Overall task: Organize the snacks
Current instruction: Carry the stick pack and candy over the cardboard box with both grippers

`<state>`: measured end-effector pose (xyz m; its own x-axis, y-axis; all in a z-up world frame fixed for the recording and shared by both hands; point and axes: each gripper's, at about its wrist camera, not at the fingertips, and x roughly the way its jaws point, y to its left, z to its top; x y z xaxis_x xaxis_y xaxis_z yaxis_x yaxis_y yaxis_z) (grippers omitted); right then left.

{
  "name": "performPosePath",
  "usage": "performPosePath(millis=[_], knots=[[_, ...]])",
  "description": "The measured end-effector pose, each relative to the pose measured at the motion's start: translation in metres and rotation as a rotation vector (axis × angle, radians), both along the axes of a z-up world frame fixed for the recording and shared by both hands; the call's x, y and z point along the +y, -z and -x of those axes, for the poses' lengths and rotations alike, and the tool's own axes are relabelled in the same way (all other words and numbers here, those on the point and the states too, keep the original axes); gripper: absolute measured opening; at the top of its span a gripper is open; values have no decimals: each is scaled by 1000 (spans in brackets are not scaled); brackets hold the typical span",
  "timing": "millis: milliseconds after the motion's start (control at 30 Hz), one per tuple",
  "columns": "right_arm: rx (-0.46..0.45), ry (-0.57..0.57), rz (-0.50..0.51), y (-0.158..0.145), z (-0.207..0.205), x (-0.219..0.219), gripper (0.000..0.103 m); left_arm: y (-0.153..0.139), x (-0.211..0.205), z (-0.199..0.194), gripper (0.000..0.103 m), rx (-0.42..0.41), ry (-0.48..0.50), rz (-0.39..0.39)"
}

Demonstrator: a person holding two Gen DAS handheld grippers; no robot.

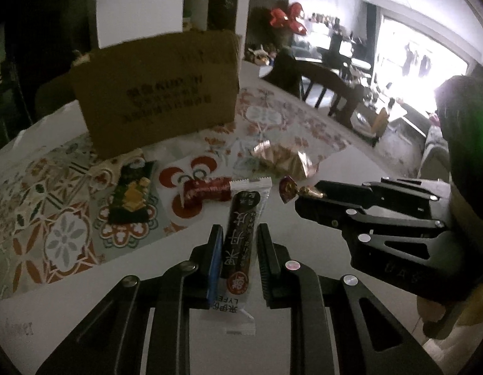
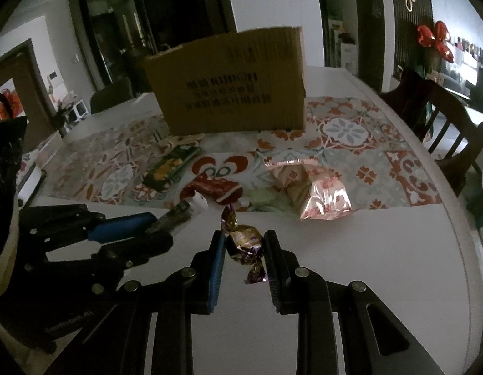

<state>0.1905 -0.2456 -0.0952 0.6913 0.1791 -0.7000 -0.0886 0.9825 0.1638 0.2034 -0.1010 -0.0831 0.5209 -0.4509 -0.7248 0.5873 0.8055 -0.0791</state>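
Snacks in both: your left gripper (image 1: 240, 250) fingers clamp the dark bar (image 1: 240, 234), your right gripper (image 2: 244, 253) fingers pinch the wrapped candy (image 2: 244, 243). Both face the cardboard box (image 2: 232, 87) at upper centre, likely the drop target.

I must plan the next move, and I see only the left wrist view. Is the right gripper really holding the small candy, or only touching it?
Observer: Holding it. From the right wrist view, the purple-gold candy is pinched between both fingers of the right gripper.
Operator: Does any part of it stick out?
Observer: Yes, one twisted wrapper end hangs back toward the camera, behind the fingertips.
Operator: And the shiny bag beyond it, what is it?
Observer: That foil bag is pink with small red marks; I cannot read them.
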Motion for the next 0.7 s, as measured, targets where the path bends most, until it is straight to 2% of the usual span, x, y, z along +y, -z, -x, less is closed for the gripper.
performPosePath(millis=[333,700], knots=[[-113,13,7,-37,12,1,26,-38,8,6,22,-105,-67,61],[-239,17,18,-76,4,2,26,-76,15,-7,22,-212,-133,96]])
